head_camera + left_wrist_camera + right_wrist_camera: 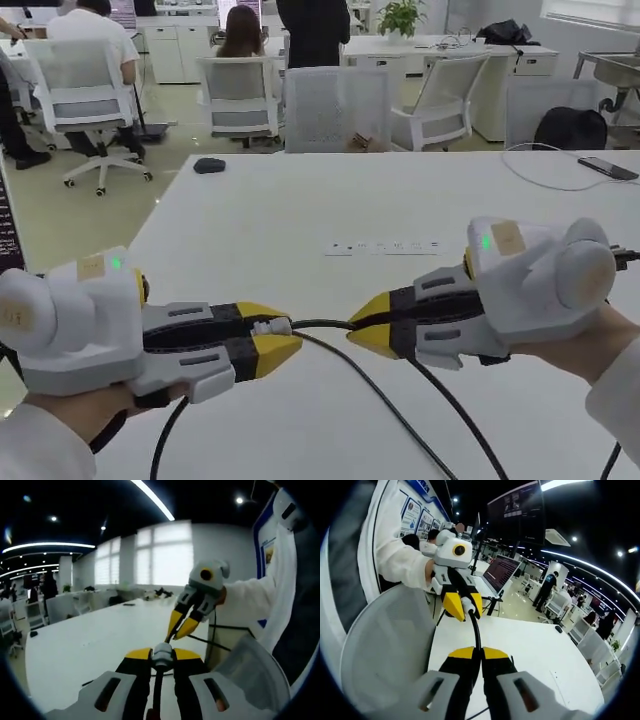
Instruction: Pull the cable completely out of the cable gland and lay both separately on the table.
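Observation:
Two grippers face each other tip to tip over the white table [300,210]. My left gripper [290,331] is shut on the small white cable gland [268,326], which sits between its yellow tips [162,656]. A black cable [320,324] runs out of the gland straight into my right gripper [352,332], whose jaws are shut on it [477,630]. More black cable [400,410] trails down across the table toward me. In the right gripper view the left gripper [464,611] holds the gland [467,603] just ahead. In the left gripper view the right gripper [179,626] points at me.
A flat white strip [385,246] lies mid-table. A dark puck [208,165], a phone [607,168] and a thin white wire [540,178] lie toward the far edge. Office chairs [335,110] line that edge, with people at desks beyond.

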{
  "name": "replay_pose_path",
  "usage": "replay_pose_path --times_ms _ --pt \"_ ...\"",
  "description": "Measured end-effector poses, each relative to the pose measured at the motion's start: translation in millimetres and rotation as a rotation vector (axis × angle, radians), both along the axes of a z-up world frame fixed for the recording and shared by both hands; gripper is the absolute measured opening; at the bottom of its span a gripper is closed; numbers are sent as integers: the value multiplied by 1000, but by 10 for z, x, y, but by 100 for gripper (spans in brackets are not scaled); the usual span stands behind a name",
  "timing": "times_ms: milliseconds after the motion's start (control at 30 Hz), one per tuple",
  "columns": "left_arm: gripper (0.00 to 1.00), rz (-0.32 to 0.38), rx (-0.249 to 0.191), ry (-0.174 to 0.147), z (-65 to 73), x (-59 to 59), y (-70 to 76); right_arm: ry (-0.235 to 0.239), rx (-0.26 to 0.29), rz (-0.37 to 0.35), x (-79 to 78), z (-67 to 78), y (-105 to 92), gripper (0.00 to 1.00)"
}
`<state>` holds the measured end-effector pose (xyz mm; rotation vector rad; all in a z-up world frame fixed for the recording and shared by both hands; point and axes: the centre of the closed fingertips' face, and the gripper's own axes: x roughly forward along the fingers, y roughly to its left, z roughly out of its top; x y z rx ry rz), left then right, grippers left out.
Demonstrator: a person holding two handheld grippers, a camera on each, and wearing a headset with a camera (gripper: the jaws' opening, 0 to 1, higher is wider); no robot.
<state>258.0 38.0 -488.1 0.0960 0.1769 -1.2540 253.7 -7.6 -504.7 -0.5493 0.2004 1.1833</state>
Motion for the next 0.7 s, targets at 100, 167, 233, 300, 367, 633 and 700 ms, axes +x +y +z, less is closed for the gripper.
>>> replay_pose_path --times_ms 100,167,233,300,367,633,700 --pt "17 21 -1 -3 19 15 76 -3 -14 -1 22 -24 -25 3" --pt "17 38 -1 -5 29 31 141 0 -20 -8 43 -40 -52 3" --pt "17 57 -7 -4 42 57 212 2 -26 -19 58 -57 -84 3" --pt "17 75 -22 5 62 86 281 7 -30 -29 63 -73 -120 3" --pt "17 85 -26 9 64 107 330 9 -30 -39 64 -85 -160 3" --pt "17 99 -28 14 63 180 367 23 -16 -81 70 -102 -267 3" --pt "17 95 -27 11 70 185 328 26 -21 -85 68 -117 -278 3"
